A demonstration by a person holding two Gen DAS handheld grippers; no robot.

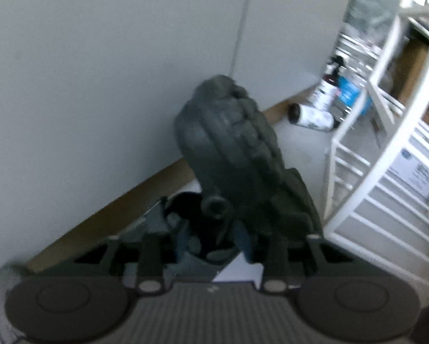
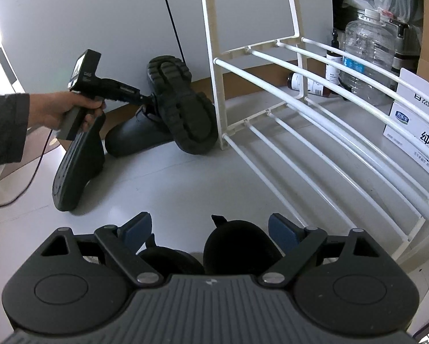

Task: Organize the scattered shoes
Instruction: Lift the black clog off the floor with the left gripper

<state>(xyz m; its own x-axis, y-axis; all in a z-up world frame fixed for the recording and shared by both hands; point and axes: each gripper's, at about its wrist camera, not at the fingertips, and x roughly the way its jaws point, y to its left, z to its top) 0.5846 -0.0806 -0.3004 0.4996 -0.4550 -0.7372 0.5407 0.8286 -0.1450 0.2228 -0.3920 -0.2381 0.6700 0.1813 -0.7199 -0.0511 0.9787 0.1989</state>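
A dark lug-soled boot (image 2: 182,106) leans sole-up against the wall, resting on a second dark boot (image 2: 137,134) that lies on the floor. A hand holds my left gripper (image 2: 147,100) at the leaning boot's collar. In the blurred left wrist view that boot (image 1: 231,143) fills the middle; my left gripper (image 1: 214,243) has its pads apart around the collar and pull loop. Another black shoe (image 2: 76,166) lies on its side nearer. My right gripper (image 2: 210,229) stands wide open over two black shoe heels (image 2: 237,243), with no pad visibly pressing.
A white slatted shoe rack (image 2: 314,114) stands on the right, beside the boots. Behind it are a large water jug (image 2: 366,54), bottles (image 2: 333,66) and a white carton (image 2: 415,126). Grey wall panels (image 2: 99,14) with a brown skirting close off the back. A cable trails across the floor on the left.
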